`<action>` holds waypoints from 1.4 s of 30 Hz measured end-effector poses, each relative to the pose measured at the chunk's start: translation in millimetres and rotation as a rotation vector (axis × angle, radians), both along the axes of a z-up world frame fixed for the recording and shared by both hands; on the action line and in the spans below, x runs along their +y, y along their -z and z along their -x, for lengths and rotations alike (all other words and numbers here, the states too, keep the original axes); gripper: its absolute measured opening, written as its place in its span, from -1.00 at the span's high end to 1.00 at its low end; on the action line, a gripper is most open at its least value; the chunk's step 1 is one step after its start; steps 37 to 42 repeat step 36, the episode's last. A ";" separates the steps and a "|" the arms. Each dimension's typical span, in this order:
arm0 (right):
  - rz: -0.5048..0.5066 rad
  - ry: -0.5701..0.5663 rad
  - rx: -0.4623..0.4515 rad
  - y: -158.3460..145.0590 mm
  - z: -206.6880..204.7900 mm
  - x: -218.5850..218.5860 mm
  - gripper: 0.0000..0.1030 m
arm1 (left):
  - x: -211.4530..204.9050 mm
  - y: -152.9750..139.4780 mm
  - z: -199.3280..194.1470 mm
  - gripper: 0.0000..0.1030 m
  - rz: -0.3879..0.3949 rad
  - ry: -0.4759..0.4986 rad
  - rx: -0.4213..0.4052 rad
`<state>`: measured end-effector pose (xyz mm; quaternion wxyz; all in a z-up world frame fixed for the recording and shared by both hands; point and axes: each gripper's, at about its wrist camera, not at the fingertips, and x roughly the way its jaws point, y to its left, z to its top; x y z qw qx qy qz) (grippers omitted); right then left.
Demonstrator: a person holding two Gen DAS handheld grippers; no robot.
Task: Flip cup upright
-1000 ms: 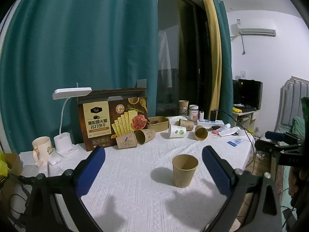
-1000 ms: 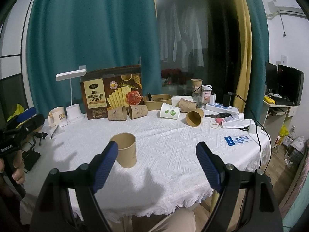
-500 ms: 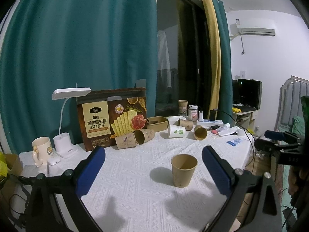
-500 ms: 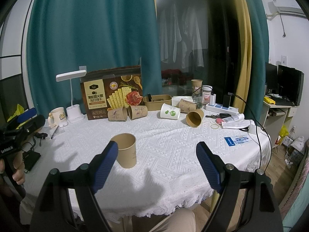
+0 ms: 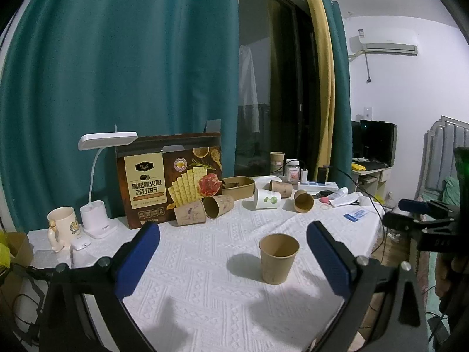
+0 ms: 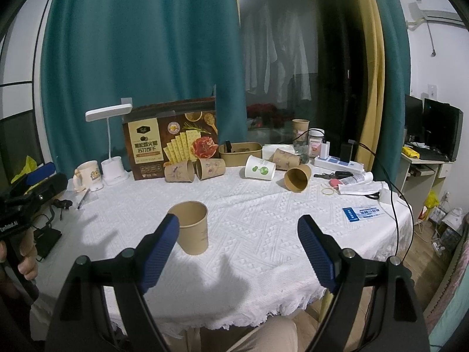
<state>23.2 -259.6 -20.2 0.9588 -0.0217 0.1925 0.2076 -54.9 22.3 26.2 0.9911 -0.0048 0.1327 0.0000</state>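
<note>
The cup (image 5: 279,258) stands on its base on the white-clothed bench (image 5: 205,278), mouth open to the ceiling and its long axis vertical, so the flip itself looks done for this 1 cup and nothing grips it. The left gripper (image 5: 233,259) has its 2 blue fingers (image 5: 137,256) spread wide and empty; in its view the cup sits between them, ahead of the tips and nearer the right-hand finger, with clear cloth on both sides. The right gripper (image 6: 239,249) is also wide and empty; in its view the cup (image 6: 192,227) is just beyond the tip of its left-hand finger (image 6: 159,249), partly hidden by it, and I cannot tell whether they touch. Farther ahead of both pairs of fingers, near the cracker box (image 6: 173,139), 5 more paper cups lie on their sides: a pair (image 6: 195,170) in front of the box, a white one with green print (image 6: 259,168), a patterned one (image 6: 285,158) and a plain brown one (image 6: 297,178) with its mouth turned toward the camera. If the task covers those too, I judge most of the work is left; if it means only the near cup, all that remains is to draw the fingers away
</note>
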 end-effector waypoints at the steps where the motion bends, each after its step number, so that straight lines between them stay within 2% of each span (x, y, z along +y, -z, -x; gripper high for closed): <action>1: 0.001 0.000 0.000 -0.1 -0.1 0.0 -0.57 | -1.1 0.3 0.3 -0.95 0.000 0.001 0.000; 42: 0.005 -0.018 0.007 4.0 -2.8 10.9 -0.57 | -5.9 2.6 1.8 -0.95 -0.004 0.009 0.002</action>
